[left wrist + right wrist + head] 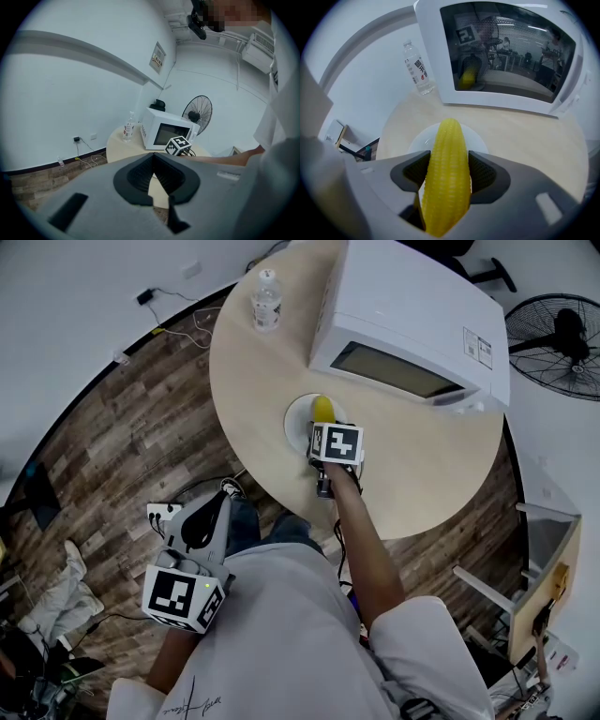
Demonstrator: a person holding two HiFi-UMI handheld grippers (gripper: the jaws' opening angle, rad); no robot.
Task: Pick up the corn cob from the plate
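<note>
While the right gripper [449,163] reaches out over the round table [427,470], its jaws are clamped on the corn [447,173], one ribbed pad pressed to each side of the cob. The corn runs lengthwise between the jaws, its blunt end poking out past the tips. It sits over the white plate [297,418], but no view shows whether it touches the plate or is clear of it. In the head view the corn's yellow end [322,409] shows just beyond the gripper's marker cube, and the plate lies close in front of the microwave [412,315], whose dark door glass mirrors the cob. A water bottle [266,301] stands near the table's far edge, well apart from the plate.

The left gripper [202,521] hangs low beside the person, off the table and above the wood floor [122,427]. Its jaws are closed tip to tip with nothing in them. A fan [558,334] stands beyond the microwave.
</note>
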